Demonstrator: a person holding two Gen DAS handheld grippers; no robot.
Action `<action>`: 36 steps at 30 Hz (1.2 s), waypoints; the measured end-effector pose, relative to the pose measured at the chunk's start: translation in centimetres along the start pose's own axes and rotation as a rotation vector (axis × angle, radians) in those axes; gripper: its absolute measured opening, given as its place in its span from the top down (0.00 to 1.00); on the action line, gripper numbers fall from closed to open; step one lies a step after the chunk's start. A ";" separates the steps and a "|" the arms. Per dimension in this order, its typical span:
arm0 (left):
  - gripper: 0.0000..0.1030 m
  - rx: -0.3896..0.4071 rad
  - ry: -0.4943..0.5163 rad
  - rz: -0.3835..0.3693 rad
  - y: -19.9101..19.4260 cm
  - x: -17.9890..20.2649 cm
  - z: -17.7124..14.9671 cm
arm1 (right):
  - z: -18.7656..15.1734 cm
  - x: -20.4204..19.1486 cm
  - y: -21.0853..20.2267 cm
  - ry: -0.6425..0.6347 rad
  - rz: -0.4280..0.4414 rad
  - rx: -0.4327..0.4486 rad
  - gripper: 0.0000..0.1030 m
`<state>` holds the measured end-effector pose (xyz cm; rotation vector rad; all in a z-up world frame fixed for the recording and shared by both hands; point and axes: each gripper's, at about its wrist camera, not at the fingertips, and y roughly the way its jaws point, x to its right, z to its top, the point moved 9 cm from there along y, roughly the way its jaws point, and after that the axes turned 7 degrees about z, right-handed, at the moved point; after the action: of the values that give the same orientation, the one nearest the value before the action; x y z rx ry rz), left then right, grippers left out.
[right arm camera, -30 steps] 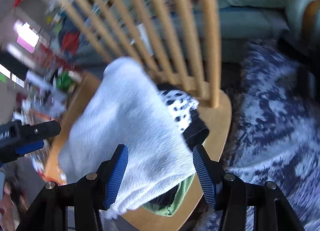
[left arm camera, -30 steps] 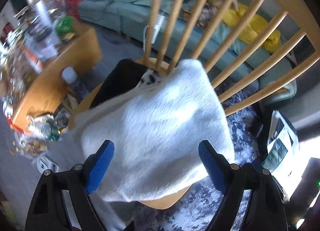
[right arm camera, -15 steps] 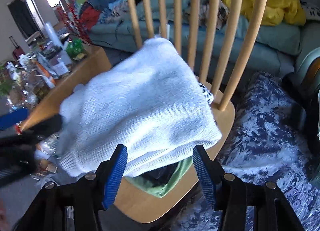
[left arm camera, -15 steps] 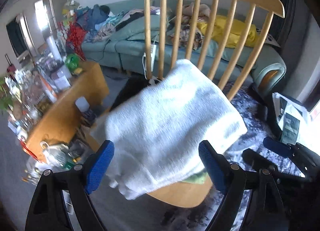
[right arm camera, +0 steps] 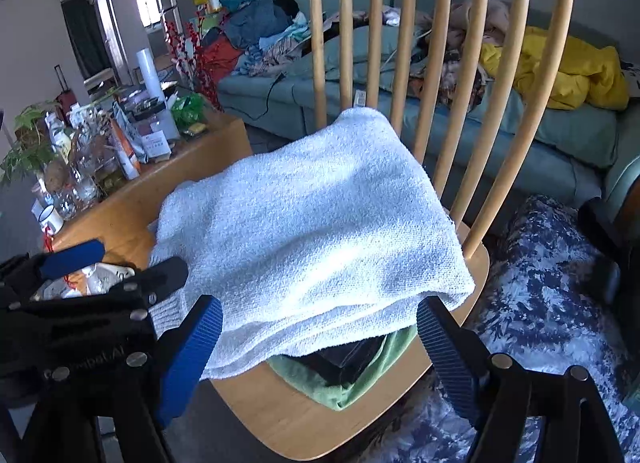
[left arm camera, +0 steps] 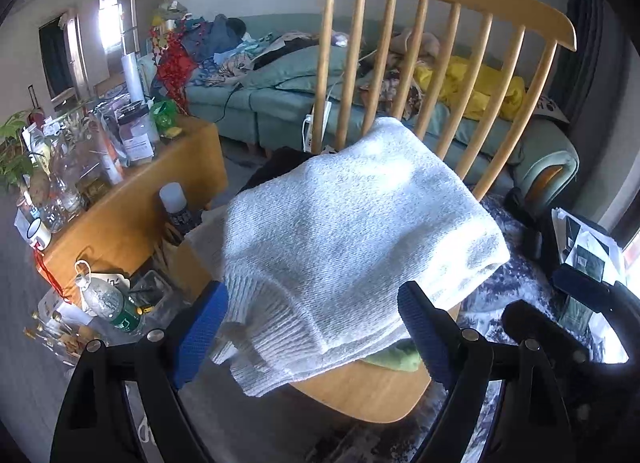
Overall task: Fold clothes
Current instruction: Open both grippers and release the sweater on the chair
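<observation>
Left wrist view: the left gripper (left arm camera: 312, 327) hangs wide open, nothing between its blue pads, aimed at the white knit sweater (left arm camera: 352, 239) lying folded atop a stack on the wooden chair (left arm camera: 376, 395), probably its resting place. Further right, the right gripper (right arm camera: 320, 347), jaws just spread wide, holds nothing. Beneath the sweater, green and dark garments (right arm camera: 344, 375) peek out, mostly hidden.

Left gripper (left arm camera: 312, 337): jaws spread wide, blue pads facing each other, nothing pressed between them, pointing downward and forward. Right gripper (right arm camera: 318, 355): jaws just opened further, now at full spread, nothing clamped, pointing downward, close beside the left.
</observation>
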<state>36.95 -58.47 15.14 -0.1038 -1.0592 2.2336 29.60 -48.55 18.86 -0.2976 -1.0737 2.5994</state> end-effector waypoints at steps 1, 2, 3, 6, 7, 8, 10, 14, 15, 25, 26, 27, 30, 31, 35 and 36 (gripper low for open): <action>0.14 0.001 -0.008 0.004 0.2 -0.2 -0.1 | -0.1 0.0 0.1 0.008 -0.001 0.002 0.20; 0.14 0.002 -0.016 0.007 0.3 -0.5 -0.3 | -0.2 -0.1 0.2 0.020 -0.003 0.004 0.20; 0.14 0.003 -0.024 0.007 0.4 -0.7 -0.3 | -0.3 -0.1 0.3 0.033 -0.002 0.006 0.20; 0.14 0.006 -0.036 0.015 0.7 -1.2 -0.5 | -0.8 0.1 0.8 0.065 0.000 0.003 0.20; 0.14 0.003 -0.036 0.014 0.7 -1.3 -0.6 | -0.9 0.1 0.9 0.065 -0.003 0.001 0.20; 0.14 0.003 -0.032 0.015 0.7 -1.3 -0.7 | -1.0 0.1 1.0 0.062 -0.002 0.000 0.20; 0.14 0.009 -0.023 0.024 0.7 -1.4 -0.8 | -1.2 0.1 1.2 0.052 -0.007 -0.002 0.20; 0.14 0.006 -0.023 0.024 0.5 -1.7 -1.2 | -1.5 0.4 1.3 0.038 -0.027 -0.001 0.20; 0.14 0.006 -0.022 0.025 0.4 -1.6 -1.3 | -1.6 0.5 1.3 0.039 -0.028 -0.001 0.20; 0.12 -0.013 -0.022 -0.007 0.4 -0.6 -2.5 | -3.6 1.4 1.4 0.058 -0.034 -0.030 0.20; 0.12 -0.017 -0.028 -0.013 0.6 -0.4 -2.6 | -3.8 1.6 1.3 0.064 -0.038 -0.030 0.20; 0.12 -0.017 -0.030 -0.017 0.6 -0.1 -2.6 | -3.8 1.9 1.3 0.071 -0.040 -0.029 0.20; 0.11 -0.019 -0.030 -0.028 0.7 0.4 -2.7 | -4.1 2.5 1.2 0.084 -0.047 -0.033 0.20; 0.11 -0.021 -0.026 -0.031 0.7 0.5 -2.8 | -4.2 2.6 1.1 0.084 -0.052 -0.034 0.20; 0.09 -0.022 -0.013 -0.036 0.6 0.7 -3.0 | -4.5 3.2 1.1 0.077 -0.072 -0.038 0.19; 0.09 -0.020 -0.011 -0.036 0.6 0.8 -3.0 | -4.6 3.3 1.1 0.079 -0.073 -0.041 0.19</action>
<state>37.04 -56.31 12.85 -0.0799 -1.0819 2.1936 27.67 -45.09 14.64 -0.3603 -1.0917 2.4827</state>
